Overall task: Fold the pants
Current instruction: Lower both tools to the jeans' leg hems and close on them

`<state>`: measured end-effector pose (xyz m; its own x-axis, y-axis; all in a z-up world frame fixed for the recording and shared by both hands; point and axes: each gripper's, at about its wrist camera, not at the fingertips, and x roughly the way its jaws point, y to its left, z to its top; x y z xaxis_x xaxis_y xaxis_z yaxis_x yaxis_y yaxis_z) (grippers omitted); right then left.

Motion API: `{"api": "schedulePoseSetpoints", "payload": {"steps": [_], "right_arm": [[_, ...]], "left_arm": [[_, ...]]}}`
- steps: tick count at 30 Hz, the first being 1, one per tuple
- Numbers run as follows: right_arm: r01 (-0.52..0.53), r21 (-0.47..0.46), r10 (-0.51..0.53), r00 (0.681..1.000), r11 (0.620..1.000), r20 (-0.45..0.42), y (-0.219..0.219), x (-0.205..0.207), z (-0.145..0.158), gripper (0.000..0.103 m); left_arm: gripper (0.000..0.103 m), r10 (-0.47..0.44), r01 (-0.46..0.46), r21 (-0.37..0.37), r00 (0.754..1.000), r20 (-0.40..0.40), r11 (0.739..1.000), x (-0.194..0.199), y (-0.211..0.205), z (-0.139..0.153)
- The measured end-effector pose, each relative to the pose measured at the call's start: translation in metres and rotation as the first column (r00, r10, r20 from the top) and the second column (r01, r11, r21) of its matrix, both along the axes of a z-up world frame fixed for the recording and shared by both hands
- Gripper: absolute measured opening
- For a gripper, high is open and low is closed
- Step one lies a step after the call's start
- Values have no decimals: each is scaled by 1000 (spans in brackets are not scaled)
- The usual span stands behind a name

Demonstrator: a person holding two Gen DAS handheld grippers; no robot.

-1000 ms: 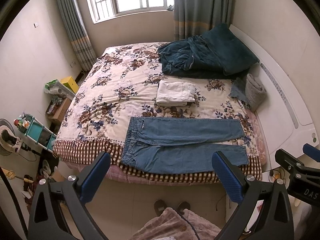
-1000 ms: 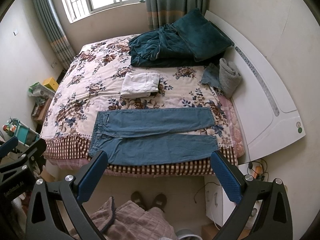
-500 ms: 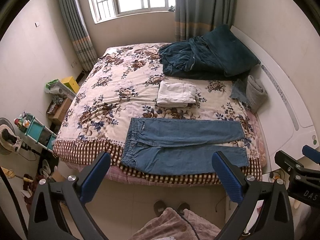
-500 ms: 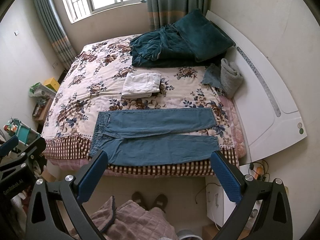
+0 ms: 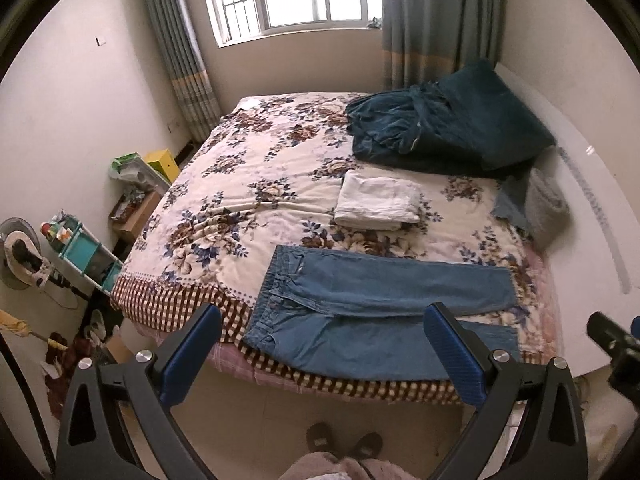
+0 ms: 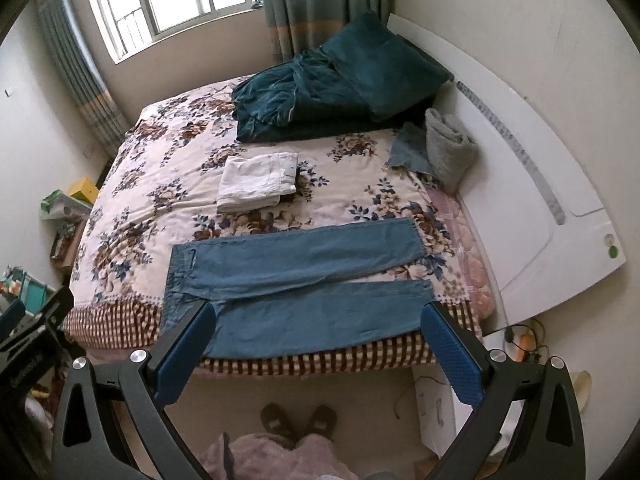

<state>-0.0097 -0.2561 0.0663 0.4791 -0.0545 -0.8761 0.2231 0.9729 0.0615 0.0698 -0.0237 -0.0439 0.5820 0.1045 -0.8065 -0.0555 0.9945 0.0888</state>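
Jeans (image 5: 380, 312) lying flat at the bed's (image 5: 240, 184) near edge, long axis running 9-to-3, waistband at 9. Both claws hanging wide open, gripping nothing: left claw (image 5: 324, 354) nearer the waistband, right claw (image 6: 316, 354) nearer the hems.

One pair of blue jeans (image 5: 372, 308), one folded white garment (image 5: 378, 200), one teal blanket (image 5: 440, 128), one grey roll (image 6: 450, 148).

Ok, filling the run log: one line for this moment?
stage: approach | jeans: flat on bed, unfolded | left claw: open | right claw: open
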Motion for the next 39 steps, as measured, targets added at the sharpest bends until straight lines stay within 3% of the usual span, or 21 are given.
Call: {"api": "schedulePoseSetpoints", "payload": {"steps": [6,13,25,28,32,36,39], "right_arm": [[31,-21,-33,996,999,-82,-11,52,-67,103],[79,-36,-84,983,996,-163,-23,126,-145,103],[149,-99,-172,941,984,-290,-31,285,-283,103],[127,-124,-159,940,984,-302,-37,317,-326,103],[60,-167,-115,932,984,-344,-56,357,-401,103],[-74,-228,-33,902,971,-431,-70,390,-479,103],[-225,-246,66,849,943,-524,-72,416,-547,103]], "left_arm": [[103,10,-9,10,998,-63,1000,37,-11,-49],[103,-15,17,16,990,-137,1000,110,-18,-105],[103,-100,96,-30,943,-317,995,258,-26,-224],[103,-108,111,-11,934,-341,994,286,-28,-261],[103,-113,147,77,935,-337,986,324,-34,-328],[103,-156,225,118,893,-422,967,353,-41,-412],[103,-181,280,144,859,-479,949,369,-48,-467]]}}
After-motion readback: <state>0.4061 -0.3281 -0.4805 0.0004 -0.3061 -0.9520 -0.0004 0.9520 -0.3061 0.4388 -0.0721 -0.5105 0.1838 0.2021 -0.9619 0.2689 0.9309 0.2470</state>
